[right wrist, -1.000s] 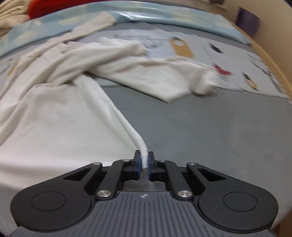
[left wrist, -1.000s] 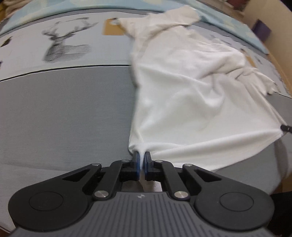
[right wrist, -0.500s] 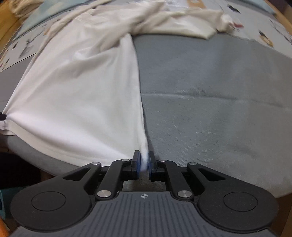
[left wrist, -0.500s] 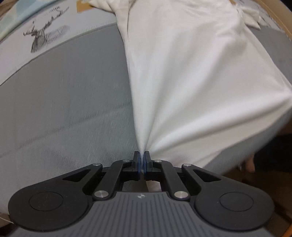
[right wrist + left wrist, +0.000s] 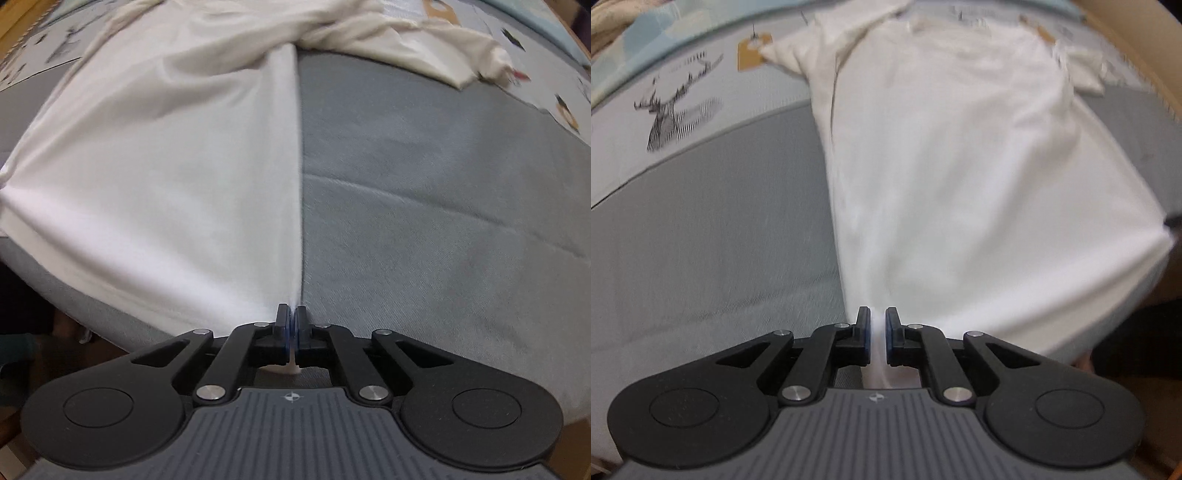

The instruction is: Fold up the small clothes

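Note:
A white long-sleeved shirt [image 5: 953, 155] lies stretched flat on the grey bedspread [image 5: 713, 229], its hem toward me and sleeves at the far end. My left gripper [image 5: 876, 325] sits at the shirt's left hem corner with its jaws a small gap apart, the white cloth still lying between them. In the right wrist view the same shirt [image 5: 166, 155] runs up the left half. My right gripper [image 5: 291, 325] is shut on the shirt's right hem corner, with a bit of cloth poking out behind the pads.
The bedspread has a pale band with a deer print [image 5: 672, 114] and an orange tag print [image 5: 750, 55] at the far end. The bed's front edge drops to dark floor at the right of the left wrist view [image 5: 1137, 339] and at the left of the right wrist view [image 5: 33, 317].
Both grippers pulled the hem toward the bed's front edge, stretching the shirt flat. The left jaws, tightly shut before, now stand slightly apart.

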Demonstrator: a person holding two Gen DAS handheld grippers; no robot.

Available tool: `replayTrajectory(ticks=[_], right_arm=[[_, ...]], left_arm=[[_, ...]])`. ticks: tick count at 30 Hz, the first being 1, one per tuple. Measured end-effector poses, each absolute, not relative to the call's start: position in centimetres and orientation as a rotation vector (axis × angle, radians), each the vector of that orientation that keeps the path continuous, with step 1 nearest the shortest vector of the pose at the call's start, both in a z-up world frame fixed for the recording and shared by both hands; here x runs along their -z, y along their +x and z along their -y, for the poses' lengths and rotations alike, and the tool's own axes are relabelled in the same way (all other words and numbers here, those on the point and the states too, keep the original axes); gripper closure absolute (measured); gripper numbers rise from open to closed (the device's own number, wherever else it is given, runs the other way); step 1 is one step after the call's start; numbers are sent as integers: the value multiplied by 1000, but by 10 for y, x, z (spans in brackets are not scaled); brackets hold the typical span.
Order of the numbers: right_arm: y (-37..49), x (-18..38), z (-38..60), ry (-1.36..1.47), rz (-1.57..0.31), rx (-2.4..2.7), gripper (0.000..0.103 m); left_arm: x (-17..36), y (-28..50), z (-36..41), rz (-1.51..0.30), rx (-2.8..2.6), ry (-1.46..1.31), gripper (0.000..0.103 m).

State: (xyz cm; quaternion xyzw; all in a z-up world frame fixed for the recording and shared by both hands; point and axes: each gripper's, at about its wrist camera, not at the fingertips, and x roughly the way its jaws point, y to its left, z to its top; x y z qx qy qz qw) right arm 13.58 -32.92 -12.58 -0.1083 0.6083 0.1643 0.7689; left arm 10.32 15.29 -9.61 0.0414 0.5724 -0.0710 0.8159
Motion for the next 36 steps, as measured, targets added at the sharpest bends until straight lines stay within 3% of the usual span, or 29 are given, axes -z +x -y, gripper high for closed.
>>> replayTrajectory(ticks=[5, 9, 16, 18, 21, 32, 34, 36], right_arm=[[135, 118, 329, -259, -1273, -346, 100], [138, 92, 336, -139, -1119, -290, 89], [174, 60, 368, 193, -814, -126, 90], [185, 61, 374, 236, -757, -97, 102], [210, 63, 377, 271, -722, -41, 102], [334, 95, 364, 313, -632, 1, 100], [358, 103, 359, 300, -628, 6, 97], [383, 112, 355, 293, -634, 26, 78]], left_arm=[[98, 118, -138, -1152, 167, 52, 94], [96, 141, -121, -1128, 167, 55, 93], [100, 169, -108, -1138, 169, 9, 81], [114, 174, -107, -1213, 173, 36, 81], [137, 179, -110, -1322, 168, 121, 81], [141, 182, -104, -1310, 228, 209, 79], [142, 182, -104, -1304, 239, 216, 78], [143, 181, -102, -1299, 249, 218, 78]])
